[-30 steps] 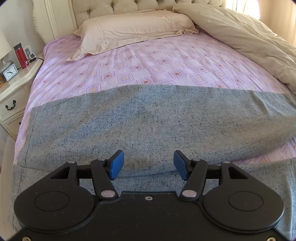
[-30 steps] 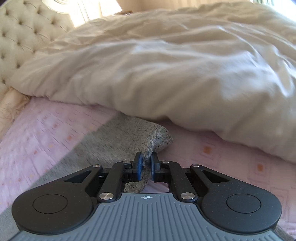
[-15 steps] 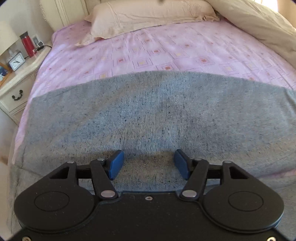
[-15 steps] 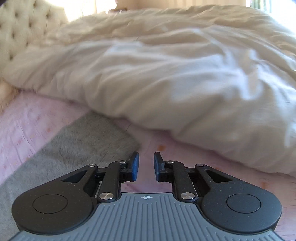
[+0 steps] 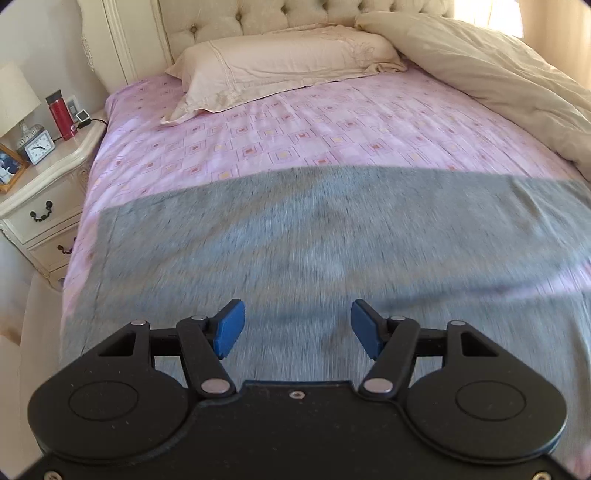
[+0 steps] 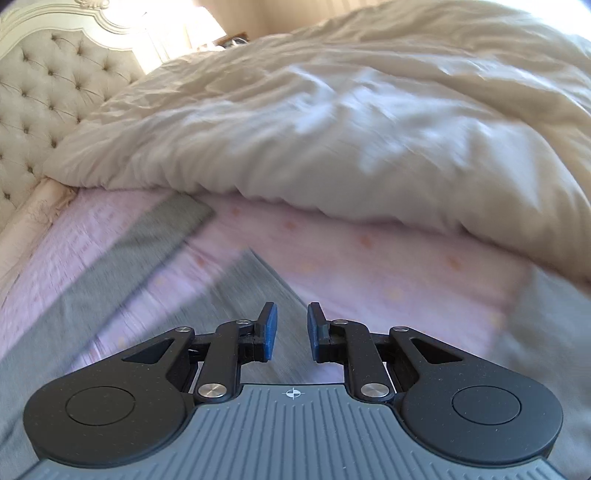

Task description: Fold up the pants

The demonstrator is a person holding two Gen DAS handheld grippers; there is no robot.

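Left tongs spread wide and easing inward, blue pads clear of any cloth, hovering over the grey pants. Right tongs at a narrow gap, nothing pinched between them, a grey trouser leg just beneath. The pants lie flat across the bed, on the pink patterned sheet, reaching from its nightstand side to just short of the cream duvet bunched along the other side. Beyond the pants, a pillow against the tufted headboard. Beside the bed, the nightstand carries a clock and a red bottle.
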